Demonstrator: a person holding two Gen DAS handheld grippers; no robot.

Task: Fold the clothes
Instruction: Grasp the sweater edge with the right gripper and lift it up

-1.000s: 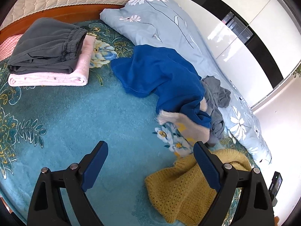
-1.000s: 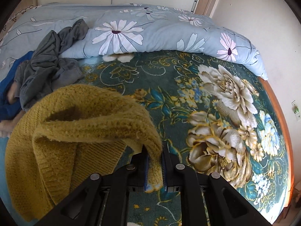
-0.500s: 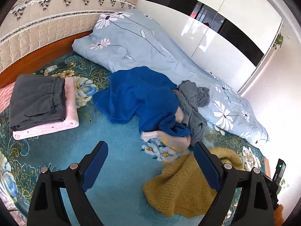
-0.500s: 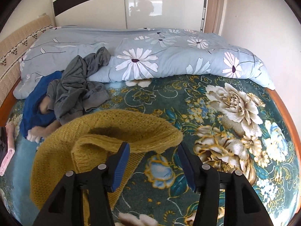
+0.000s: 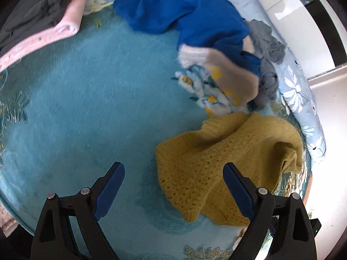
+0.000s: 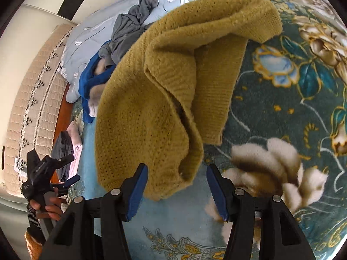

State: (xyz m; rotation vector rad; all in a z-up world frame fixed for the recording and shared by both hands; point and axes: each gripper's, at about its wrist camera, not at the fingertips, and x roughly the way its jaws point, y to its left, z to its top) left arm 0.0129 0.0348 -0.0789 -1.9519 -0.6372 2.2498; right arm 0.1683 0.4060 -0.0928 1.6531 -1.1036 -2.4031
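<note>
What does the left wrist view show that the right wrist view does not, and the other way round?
Only the left wrist view: the open left gripper from behind, over bare teal blanket.
Only the right wrist view: the open right gripper, the headboard, and a hand holding the left gripper.
Both: the yellow sweater, blue garment, grey garment and the folded stack.

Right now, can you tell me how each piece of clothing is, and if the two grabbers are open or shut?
Yellow sweater: crumpled, lying free on the bed.
Blue garment: unfolded, heaped.
Grey garment: bunched up beside the blue one.
Dark grey trousers: folded, stacked on the pink garment.
Pink garment: folded.
Left gripper: open, empty.
Right gripper: open, empty.
</note>
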